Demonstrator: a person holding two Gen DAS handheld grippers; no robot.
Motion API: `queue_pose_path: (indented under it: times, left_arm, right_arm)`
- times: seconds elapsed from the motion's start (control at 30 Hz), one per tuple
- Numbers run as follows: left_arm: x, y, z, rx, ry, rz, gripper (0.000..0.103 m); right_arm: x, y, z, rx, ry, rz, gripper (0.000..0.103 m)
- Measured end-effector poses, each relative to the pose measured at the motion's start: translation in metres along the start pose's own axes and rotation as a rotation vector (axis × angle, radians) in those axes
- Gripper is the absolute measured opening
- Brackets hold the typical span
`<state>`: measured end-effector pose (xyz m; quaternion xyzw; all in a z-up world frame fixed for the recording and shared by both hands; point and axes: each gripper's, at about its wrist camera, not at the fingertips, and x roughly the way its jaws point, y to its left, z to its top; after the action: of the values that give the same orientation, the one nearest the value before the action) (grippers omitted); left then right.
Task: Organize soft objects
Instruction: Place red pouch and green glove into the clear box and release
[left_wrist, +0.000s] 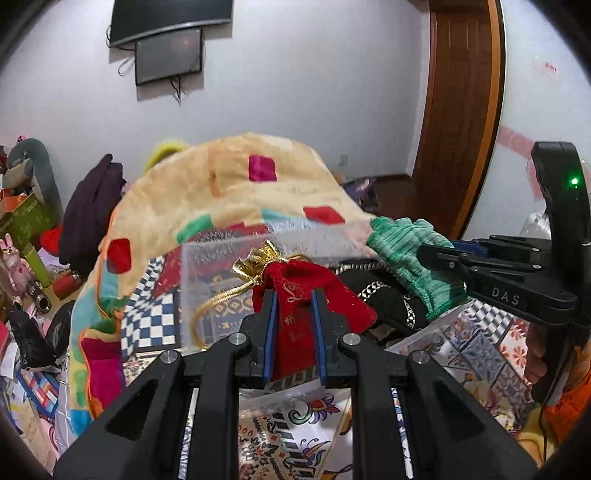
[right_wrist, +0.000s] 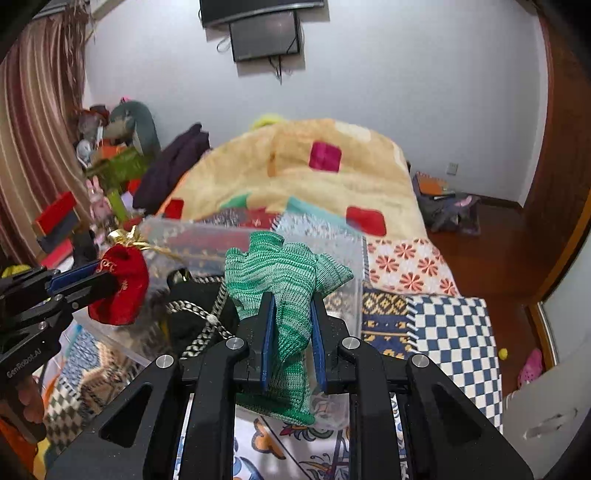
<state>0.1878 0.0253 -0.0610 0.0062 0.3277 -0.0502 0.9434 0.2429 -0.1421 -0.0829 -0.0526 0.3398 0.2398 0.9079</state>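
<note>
My left gripper is shut on a red velvet pouch with a gold top and cord, held above a clear plastic box. My right gripper is shut on a green knit glove, held over the same clear box. A black item with a black-and-white cord lies in the box. From the left wrist view the right gripper holds the glove at right. From the right wrist view the left gripper holds the pouch at left.
The box sits on a bed with a patterned quilt. A yellow blanket with coloured squares is heaped behind it. Dark clothes, toys and boxes crowd the left side. A wooden door and wood floor are at right.
</note>
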Motion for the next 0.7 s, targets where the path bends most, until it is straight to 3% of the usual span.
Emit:
queue_pose_path:
  times: [0.37, 0.5, 0.6, 0.7]
  left_arm:
    - [0.022, -0.007, -0.005, 0.028, 0.045, -0.002, 0.018]
    - [0.022, -0.009, -0.008, 0.035, 0.058, 0.009, 0.022]
    - [0.019, -0.008, -0.009, 0.026, 0.065, 0.003, 0.025]
    - [0.013, -0.008, -0.010, 0.020, 0.067, -0.006, 0.027]
  right_arm:
    - [0.019, 0.011, -0.005, -0.059, 0.062, -0.023, 0.020]
    - [0.018, 0.013, -0.004, -0.066, 0.067, -0.033, 0.020]
    - [0.014, 0.010, -0.004, -0.057, 0.073, -0.034, 0.025]
    - [0.008, 0.008, -0.004, -0.043, 0.065, -0.017, 0.036]
